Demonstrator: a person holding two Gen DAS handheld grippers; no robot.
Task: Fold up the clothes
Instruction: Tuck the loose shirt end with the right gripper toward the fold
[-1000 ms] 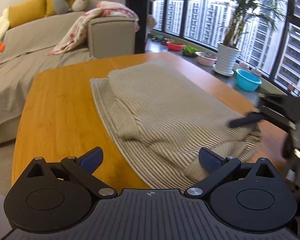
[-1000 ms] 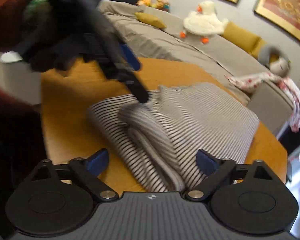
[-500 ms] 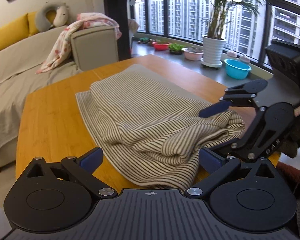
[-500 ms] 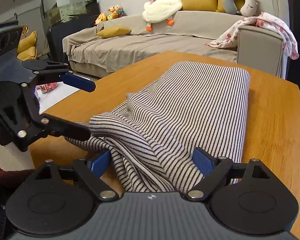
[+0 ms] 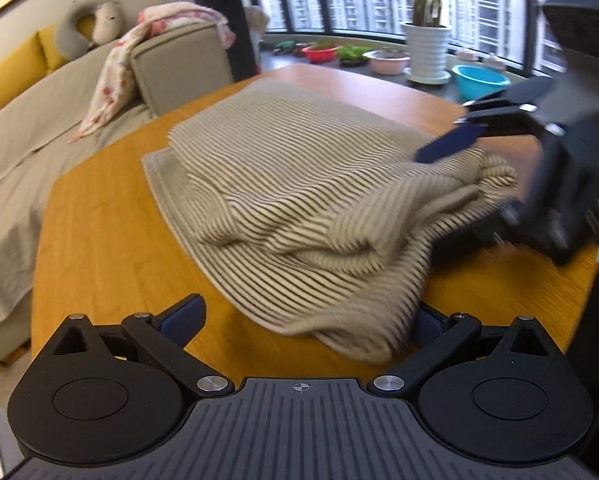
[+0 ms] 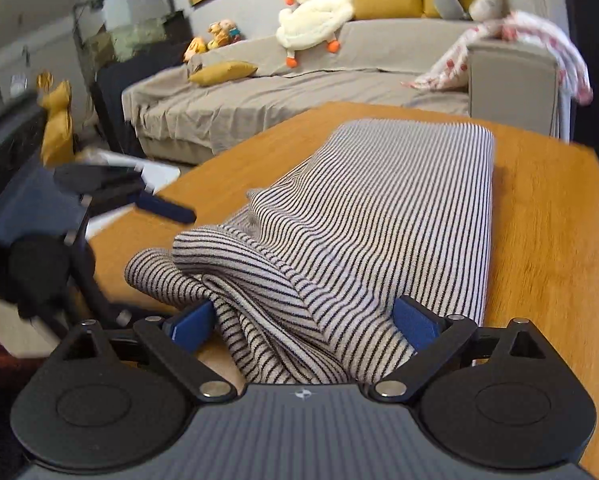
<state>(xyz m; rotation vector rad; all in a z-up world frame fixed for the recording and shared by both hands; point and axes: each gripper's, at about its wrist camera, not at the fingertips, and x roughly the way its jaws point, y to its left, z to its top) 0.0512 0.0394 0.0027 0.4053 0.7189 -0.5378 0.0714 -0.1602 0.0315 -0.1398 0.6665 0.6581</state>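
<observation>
Nearest, the right gripper [image 6: 305, 322] is seen with its jaws opening, wide around a bunched end of the striped garment [image 6: 379, 208], the pads not pressing it. The left gripper [image 5: 307, 322] stands released, a corner of the cloth between its fingers. The garment lies half folded on the wooden table [image 5: 99, 240]. A grasp of the near edge seems to be in hand; closing on both corners is called for next. Only the left view shows the window plants; only the right shows the toy duck [image 6: 311, 2].
</observation>
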